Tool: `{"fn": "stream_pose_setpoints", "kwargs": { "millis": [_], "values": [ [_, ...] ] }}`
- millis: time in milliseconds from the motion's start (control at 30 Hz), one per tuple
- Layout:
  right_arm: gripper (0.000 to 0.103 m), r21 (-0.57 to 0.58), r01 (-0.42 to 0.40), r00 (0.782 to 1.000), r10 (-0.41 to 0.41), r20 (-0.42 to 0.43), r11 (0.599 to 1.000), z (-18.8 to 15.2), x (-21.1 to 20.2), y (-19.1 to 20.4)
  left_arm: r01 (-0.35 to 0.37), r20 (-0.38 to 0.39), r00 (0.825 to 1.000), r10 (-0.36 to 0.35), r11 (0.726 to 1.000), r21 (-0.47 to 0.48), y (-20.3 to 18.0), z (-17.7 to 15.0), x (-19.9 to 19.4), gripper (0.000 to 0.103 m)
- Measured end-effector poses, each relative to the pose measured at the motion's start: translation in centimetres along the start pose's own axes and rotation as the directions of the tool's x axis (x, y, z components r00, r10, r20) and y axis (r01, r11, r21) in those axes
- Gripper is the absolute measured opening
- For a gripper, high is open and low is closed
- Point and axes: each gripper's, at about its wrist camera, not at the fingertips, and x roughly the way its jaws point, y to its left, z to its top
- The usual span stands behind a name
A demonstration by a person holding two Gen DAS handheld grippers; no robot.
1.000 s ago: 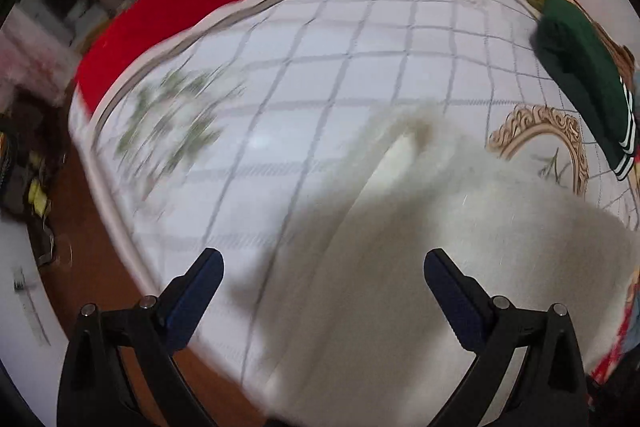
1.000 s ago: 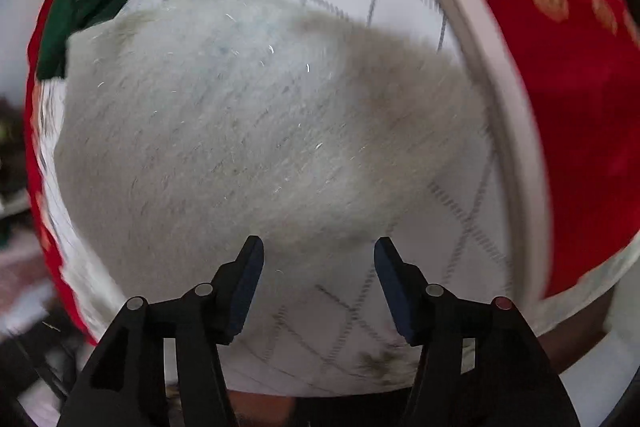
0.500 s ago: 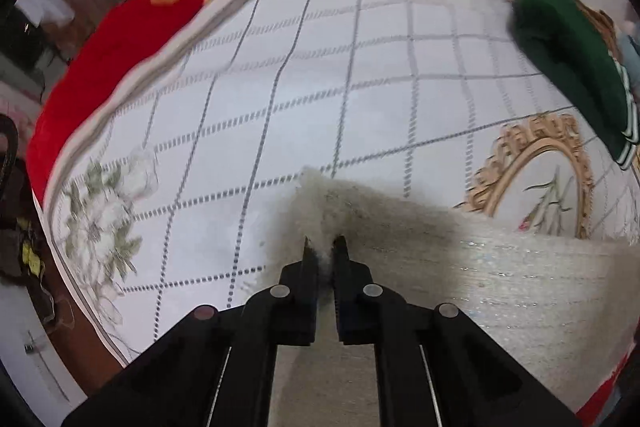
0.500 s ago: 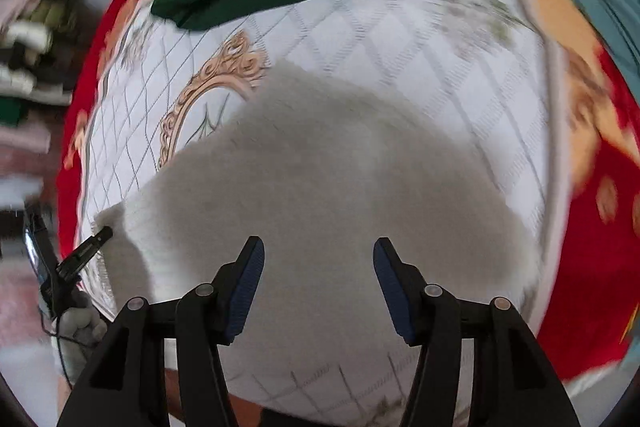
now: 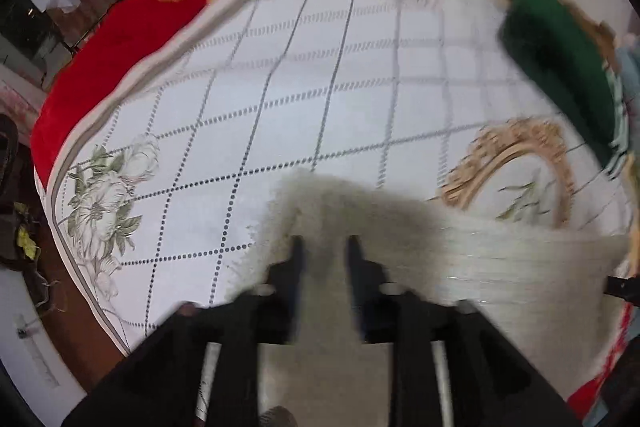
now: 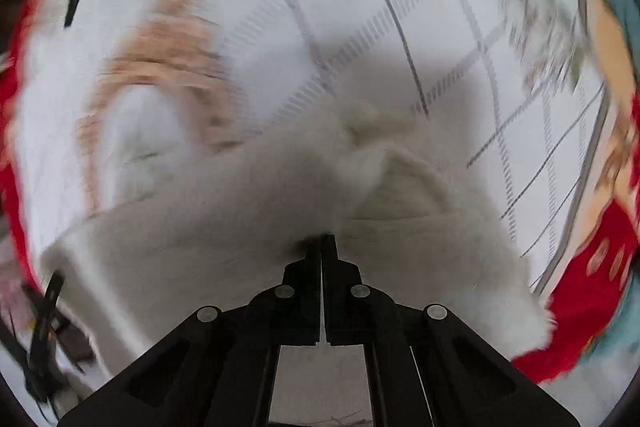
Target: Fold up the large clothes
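Bedspread (image 5: 304, 75) under gripper-pinched sweater (image 6: 224, 239)

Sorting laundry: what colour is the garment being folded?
Off-white sweater; clearest in the left wrist view.

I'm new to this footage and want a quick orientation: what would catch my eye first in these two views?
The fluffy white garment fills the near part of both views, lying on a white checked cloth over a red blanket. The right gripper is shut on the garment's fabric, while the left gripper has just been opening, the garment between its fingers. A dark green garment lies at the far edge.
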Motion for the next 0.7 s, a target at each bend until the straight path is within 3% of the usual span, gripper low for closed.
{"fn": "stream_pose_setpoints", "kwargs": {
  "millis": [33, 67, 167, 233, 267, 367, 500, 567, 633, 700],
  "values": [
    [0.006, -0.034, -0.028, 0.999, 0.029, 0.028, 0.999, -0.8, -1.5, 0.8, 0.015, 0.025, 1.0, -0.014, 1.0, -0.01, 0.0, -0.2, -1.0, 0.063],
    [0.006, -0.068, -0.066, 0.997, 0.069, 0.031, 0.995, -1.6, -2.4, 1.8, 0.016, 0.04, 0.999, -0.015, 1.0, -0.016, -0.1, -0.4, -1.8, 0.092],
    [0.006, -0.17, -0.164, 0.984, 0.148, -0.103, 0.972, -3.3, -0.3, 5.6, 0.002, 0.056, 0.998, 0.0, 0.999, -0.034, -0.3, -1.2, -2.7, 0.094],
    [0.004, -0.219, -0.102, 0.98, 0.061, -0.187, 0.97, -3.5, 4.1, 7.7, -0.002, 0.038, 0.999, 0.004, 0.998, -0.06, -0.1, -1.8, -2.2, 0.094],
    [0.003, -0.222, -0.067, 0.981, 0.024, -0.191, 0.973, -3.2, 6.2, 8.0, -0.001, 0.025, 1.0, 0.003, 0.997, -0.075, 0.3, -2.2, -1.9, 0.094],
    [0.001, -0.184, -0.033, 0.976, -0.008, -0.217, 0.982, -2.3, 9.2, 8.9, -0.022, -0.013, 1.0, 0.02, 0.993, -0.114, 1.3, -4.2, -1.5, 0.094],
    [0.001, -0.169, -0.045, 0.972, 0.004, -0.235, 0.985, -2.0, 8.6, 8.6, -0.057, -0.065, 0.997, 0.045, 0.98, -0.191, 3.0, -7.9, -2.2, 0.094],
    [0.002, -0.152, -0.094, 0.97, 0.056, -0.237, 0.984, -1.6, 7.2, 7.8, -0.073, -0.075, 0.996, 0.056, 0.967, -0.246, 4.2, -10.0, -3.1, 0.094],
    [0.008, -0.116, -0.199, 0.964, 0.173, -0.2, 0.973, -2.5, 3.2, 5.8, -0.076, -0.073, 0.996, 0.056, 0.947, -0.312, 5.3, -12.4, -4.1, 0.094],
    [0.019, -0.126, -0.191, 0.976, 0.175, -0.131, 0.973, -3.5, 0.0, 3.8, -0.077, -0.068, 0.996, 0.055, 0.918, -0.389, 6.1, -14.7, -4.8, 0.094]
  ]
}}
